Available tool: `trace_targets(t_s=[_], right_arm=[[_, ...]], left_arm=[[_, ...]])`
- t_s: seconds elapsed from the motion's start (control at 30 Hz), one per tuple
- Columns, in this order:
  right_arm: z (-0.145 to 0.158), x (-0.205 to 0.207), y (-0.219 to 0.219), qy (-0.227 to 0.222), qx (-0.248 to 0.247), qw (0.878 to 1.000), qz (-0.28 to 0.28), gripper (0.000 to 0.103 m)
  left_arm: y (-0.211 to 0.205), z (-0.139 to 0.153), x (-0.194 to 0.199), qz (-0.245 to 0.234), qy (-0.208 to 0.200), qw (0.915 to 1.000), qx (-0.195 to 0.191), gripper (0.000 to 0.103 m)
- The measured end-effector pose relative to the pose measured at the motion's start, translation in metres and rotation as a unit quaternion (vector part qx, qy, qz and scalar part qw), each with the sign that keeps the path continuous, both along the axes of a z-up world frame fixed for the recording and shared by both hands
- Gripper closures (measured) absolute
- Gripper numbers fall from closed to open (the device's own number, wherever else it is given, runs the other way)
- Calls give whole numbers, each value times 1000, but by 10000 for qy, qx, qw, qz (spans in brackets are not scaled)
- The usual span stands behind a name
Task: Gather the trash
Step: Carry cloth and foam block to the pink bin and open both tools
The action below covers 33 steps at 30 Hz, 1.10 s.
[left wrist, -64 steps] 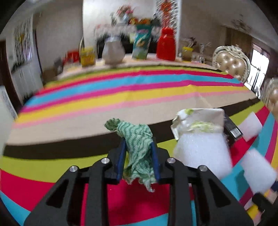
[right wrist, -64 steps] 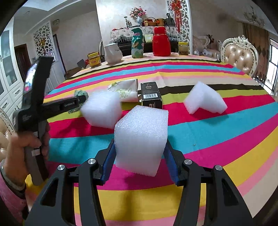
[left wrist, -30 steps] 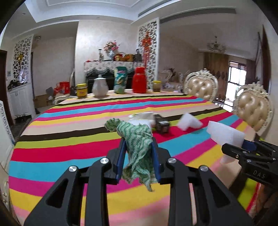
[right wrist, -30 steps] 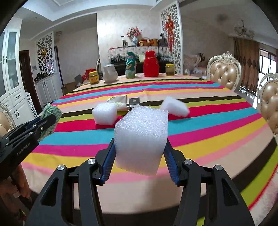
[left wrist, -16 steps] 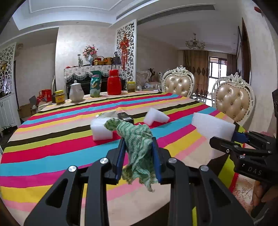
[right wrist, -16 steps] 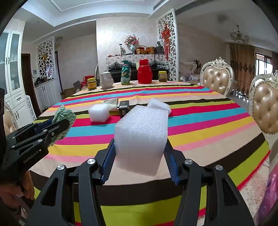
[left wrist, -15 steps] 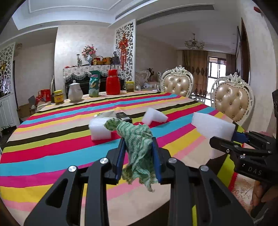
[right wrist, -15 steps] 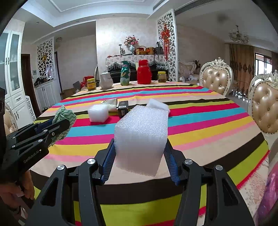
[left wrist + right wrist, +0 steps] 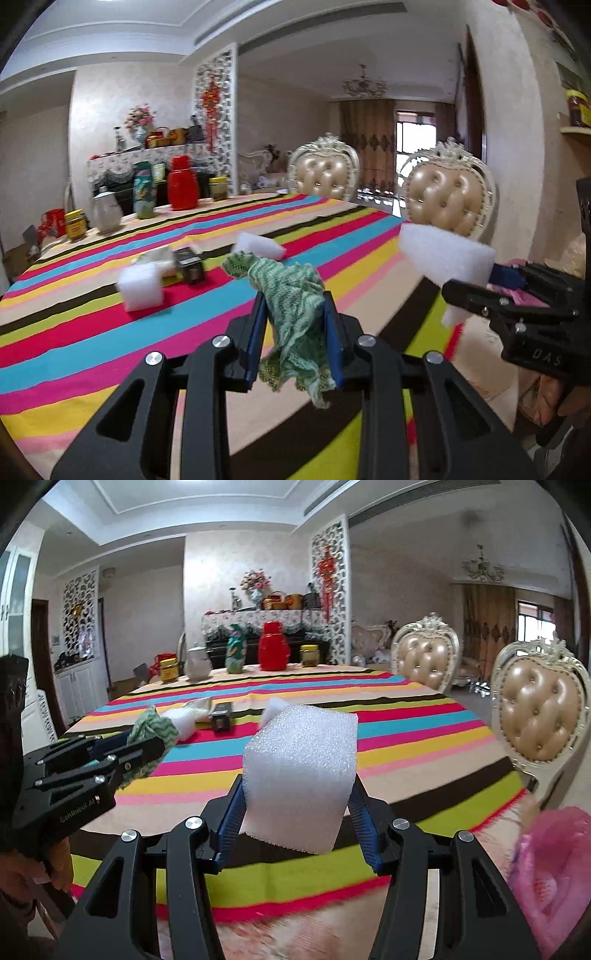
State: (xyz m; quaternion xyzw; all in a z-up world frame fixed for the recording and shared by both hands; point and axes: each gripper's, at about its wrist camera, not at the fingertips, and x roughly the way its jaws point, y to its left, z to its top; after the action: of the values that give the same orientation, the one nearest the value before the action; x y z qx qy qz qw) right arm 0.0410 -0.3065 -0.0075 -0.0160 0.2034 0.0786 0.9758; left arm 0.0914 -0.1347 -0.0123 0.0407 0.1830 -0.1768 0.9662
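My left gripper (image 9: 295, 325) is shut on a crumpled green knitted cloth (image 9: 291, 295), which sticks up and hangs down between the blue pads. My right gripper (image 9: 295, 805) is shut on a white foam block (image 9: 299, 771). Both are held off the near edge of the striped table (image 9: 92, 332). Each gripper shows in the other's view: the right one with its foam block (image 9: 443, 254) at the right of the left wrist view, the left one with the cloth (image 9: 151, 731) at the left of the right wrist view. On the table lie two more foam pieces (image 9: 142, 286) (image 9: 258, 245), a black box (image 9: 190, 266) and a wrapper (image 9: 159, 258).
A pink bag (image 9: 554, 864) shows at the lower right in the right wrist view. Two padded chairs (image 9: 543, 705) (image 9: 424, 664) stand along the table's right side. Jars, a white jug (image 9: 197, 664), a green bag and a red flask (image 9: 273, 651) stand at the table's far end.
Both grippers have drawn back from the table and swung to the right, each keeping its load. The table's near edge and the pink bag have come into view.
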Motion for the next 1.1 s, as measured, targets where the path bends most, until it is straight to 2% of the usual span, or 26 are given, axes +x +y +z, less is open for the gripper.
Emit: trace_targets(t_s=[0.23, 0.43, 0.63, 0.8, 0.93, 1.1], right_arm=[[4, -26, -43, -115, -50, 9993, -364, 50], [5, -45, -89, -171, -141, 9960, -865, 50], [5, -72, -160, -144, -107, 9846, -1741, 50], [1, -90, -214, -28, -87, 9719, -2350, 50], [-5, -105, -247, 10, 9, 9629, -2699, 50], [-15, -112, -263, 127, -46, 9591, -2829, 50]], left_arm=[[-60, 3, 0, -716, -28, 9972, 226, 74], [-116, 5, 0, -1400, 108, 9898, 248, 74], [-175, 8, -5, -2095, 98, 9775, 219, 74], [-234, 6, -7, -2753, 298, 9609, 58, 74], [-278, 0, -12, -3096, 411, 9500, 70, 72], [-321, -11, -16, -3376, 502, 9398, 139, 72]])
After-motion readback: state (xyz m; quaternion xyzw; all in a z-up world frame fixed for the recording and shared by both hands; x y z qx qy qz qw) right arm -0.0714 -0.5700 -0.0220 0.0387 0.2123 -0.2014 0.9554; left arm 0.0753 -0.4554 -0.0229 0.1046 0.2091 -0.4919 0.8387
